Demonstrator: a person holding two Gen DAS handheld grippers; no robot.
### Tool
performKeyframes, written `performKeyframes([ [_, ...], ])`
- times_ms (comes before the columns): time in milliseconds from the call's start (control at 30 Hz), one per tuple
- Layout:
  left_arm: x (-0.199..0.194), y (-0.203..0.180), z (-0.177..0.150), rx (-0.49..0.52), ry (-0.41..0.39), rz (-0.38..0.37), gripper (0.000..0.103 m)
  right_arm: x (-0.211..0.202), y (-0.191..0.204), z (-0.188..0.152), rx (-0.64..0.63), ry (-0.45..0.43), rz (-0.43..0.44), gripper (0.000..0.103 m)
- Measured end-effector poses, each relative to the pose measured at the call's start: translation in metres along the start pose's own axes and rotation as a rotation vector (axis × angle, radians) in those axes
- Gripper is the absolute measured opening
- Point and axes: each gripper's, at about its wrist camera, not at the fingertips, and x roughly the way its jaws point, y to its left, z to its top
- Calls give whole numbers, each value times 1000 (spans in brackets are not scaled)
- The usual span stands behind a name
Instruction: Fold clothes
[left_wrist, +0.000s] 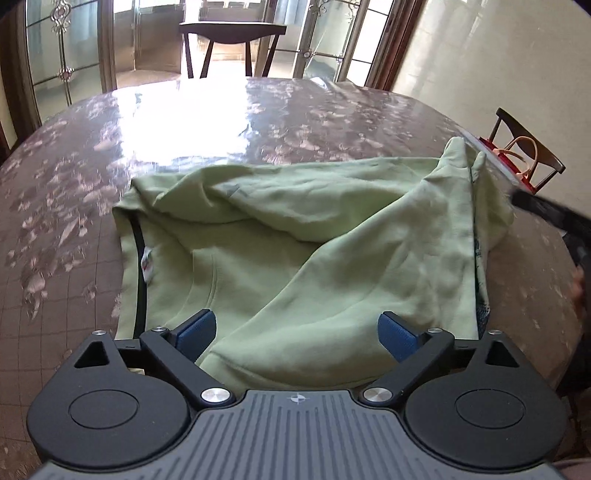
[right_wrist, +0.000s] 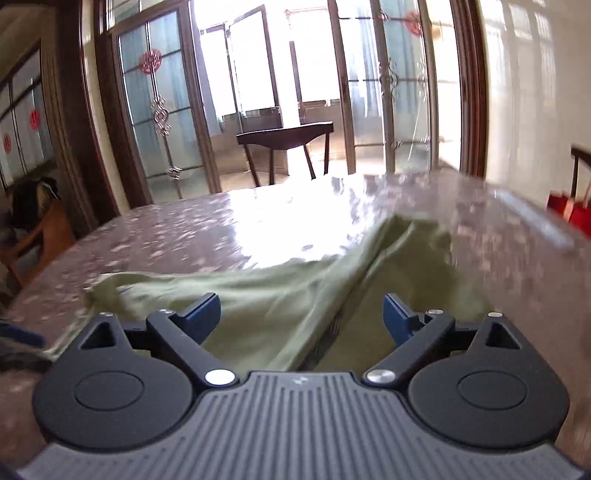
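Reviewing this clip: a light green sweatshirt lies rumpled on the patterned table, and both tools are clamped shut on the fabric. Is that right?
Not quite. The light green sweatshirt does lie rumpled on the patterned table, but neither tool is clamped shut. The left tool has its fingers spread wide over the fabric in the left wrist view, and the right tool is equally open in the right wrist view, gripping nothing.

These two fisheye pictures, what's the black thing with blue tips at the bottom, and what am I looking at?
Each picture comes from a camera mounted on a handheld two-finger gripper, looking forward along its fingers. One shows the left gripper, the other the right gripper. Both stand open and hold nothing. Ahead lies a crumpled light-green sweatshirt on a glossy brown floral-patterned table, waiting to be folded. The right view is blurred. Behind are glass doors and a dark wooden side table.
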Motion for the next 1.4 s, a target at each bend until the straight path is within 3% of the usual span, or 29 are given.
performKeyframes([
  [200, -10, 11, 2, -63, -20, 41, 100, 58, -41, 33, 83, 25, -289, 93],
  [300, -13, 23, -1, -118, -18, 74, 100, 69, -72, 33, 199, 39, -293, 81],
  [400, -15, 34, -4, -172, -15, 100, 100, 72, -78, 28, 220, 40, -286, 79],
  [500, -14, 38, -5, -193, -8, 110, 100, 75, -84, 23, 240, 40, -279, 71],
  [567, -12, 36, -4, -188, -4, 109, 100, 77, -89, 19, 253, 40, -274, 64],
  [667, -9, 33, -3, -174, 4, 106, 100, 80, -95, 14, 274, 41, -267, 36],
  [767, -7, 34, -3, -177, 8, 104, 100, 82, -101, 10, 294, 41, -260, 19],
  [867, -4, 35, -2, -185, 14, 97, 100, 84, -105, 4, 316, 33, -259, 18],
  [933, -2, 34, -2, -184, 18, 91, 100, 79, -85, 8, 343, 11, -256, 17],
  [1067, 4, 27, 2, -151, 25, 67, 100, 60, -100, -2, 392, 19, -276, 15],
  [1400, 21, 11, 8, -83, 51, 0, 100, -19, -138, -52, 514, 29, -448, 11],
])
